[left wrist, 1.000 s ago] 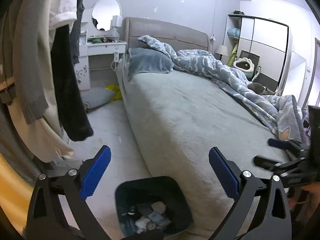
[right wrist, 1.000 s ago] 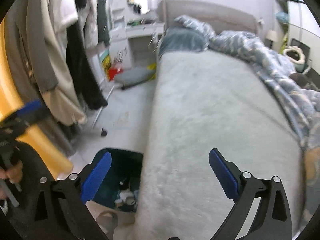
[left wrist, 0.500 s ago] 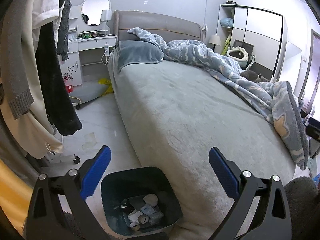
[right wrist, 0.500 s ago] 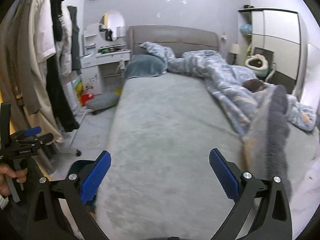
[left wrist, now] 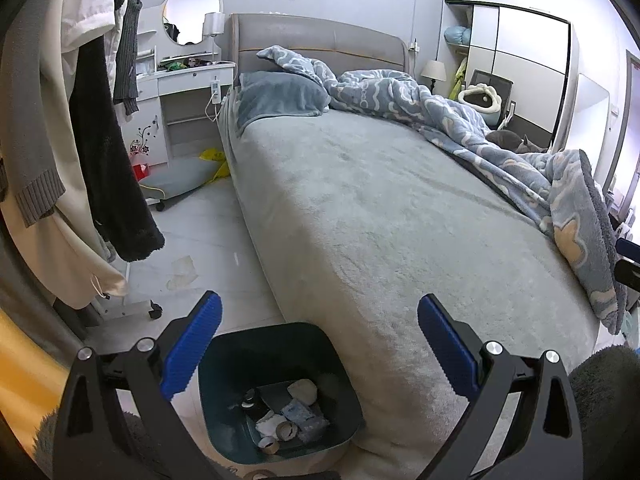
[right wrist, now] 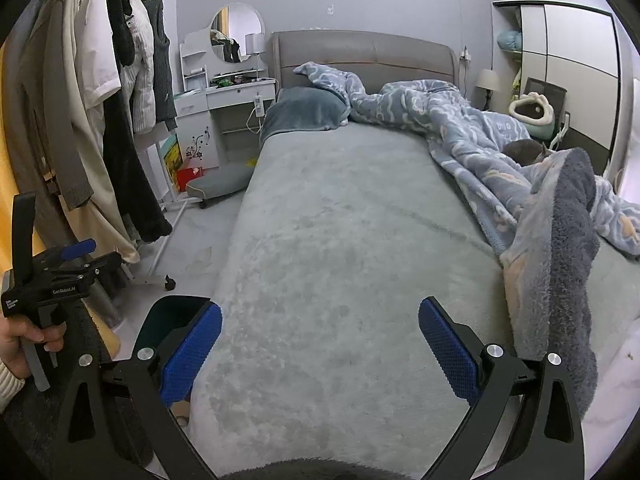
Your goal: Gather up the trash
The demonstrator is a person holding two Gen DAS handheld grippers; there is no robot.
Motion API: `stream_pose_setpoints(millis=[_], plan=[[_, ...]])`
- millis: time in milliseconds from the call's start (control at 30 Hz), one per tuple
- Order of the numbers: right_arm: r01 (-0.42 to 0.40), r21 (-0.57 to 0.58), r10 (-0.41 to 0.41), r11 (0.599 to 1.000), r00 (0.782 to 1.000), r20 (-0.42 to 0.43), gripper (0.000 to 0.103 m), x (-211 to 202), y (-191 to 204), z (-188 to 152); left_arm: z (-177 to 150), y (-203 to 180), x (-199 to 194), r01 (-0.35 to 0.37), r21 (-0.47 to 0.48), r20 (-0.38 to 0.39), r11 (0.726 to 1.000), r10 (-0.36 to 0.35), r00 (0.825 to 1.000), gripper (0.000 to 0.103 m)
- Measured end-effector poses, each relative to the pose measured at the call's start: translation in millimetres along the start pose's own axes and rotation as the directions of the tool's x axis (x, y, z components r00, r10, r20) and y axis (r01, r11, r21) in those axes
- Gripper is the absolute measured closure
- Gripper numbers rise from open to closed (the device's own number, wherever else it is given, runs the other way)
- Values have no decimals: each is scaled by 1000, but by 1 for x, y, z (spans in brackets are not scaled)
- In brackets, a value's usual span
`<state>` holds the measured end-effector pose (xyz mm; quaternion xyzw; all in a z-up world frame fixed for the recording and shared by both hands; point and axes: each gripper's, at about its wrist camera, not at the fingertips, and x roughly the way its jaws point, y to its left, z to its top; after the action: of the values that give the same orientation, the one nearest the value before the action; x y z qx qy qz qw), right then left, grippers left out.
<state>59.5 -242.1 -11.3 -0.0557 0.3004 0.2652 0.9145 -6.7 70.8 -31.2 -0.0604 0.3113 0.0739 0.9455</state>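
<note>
A dark teal trash bin point(left wrist: 336, 364) stands on the floor at the near corner of the bed, holding tape rolls, tissues and other scraps point(left wrist: 286, 412). My left gripper point(left wrist: 320, 344) is open and empty, held above the bin. My right gripper point(right wrist: 320, 344) is open and empty over the grey bedspread point(right wrist: 340, 240). The bin's rim point(right wrist: 176, 306) shows at the lower left of the right wrist view, and the left gripper's body point(right wrist: 52, 276) is held in a hand at that view's left edge.
A clothes rack with hanging coats point(left wrist: 92, 140) stands left of the bin. A blue blanket point(right wrist: 500, 152) lies along the bed's right side. A white vanity point(left wrist: 180, 96) and a floor cushion point(left wrist: 180, 178) are by the headboard. A wardrobe point(left wrist: 516, 64) stands far right.
Both grippers have risen and pulled back from the bed. The left view now looks down into the bin. The right view swung right, from the bin onto the bed. Both stayed open.
</note>
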Motion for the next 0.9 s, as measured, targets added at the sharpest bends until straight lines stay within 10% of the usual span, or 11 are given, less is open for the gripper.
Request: stream_pose_setpoints(millis=[900], plan=[[-13,28,13,1000,1000,10,3,-2,-8,1,-2,-4,5,-20,9,-9,1000,20,1000,3]])
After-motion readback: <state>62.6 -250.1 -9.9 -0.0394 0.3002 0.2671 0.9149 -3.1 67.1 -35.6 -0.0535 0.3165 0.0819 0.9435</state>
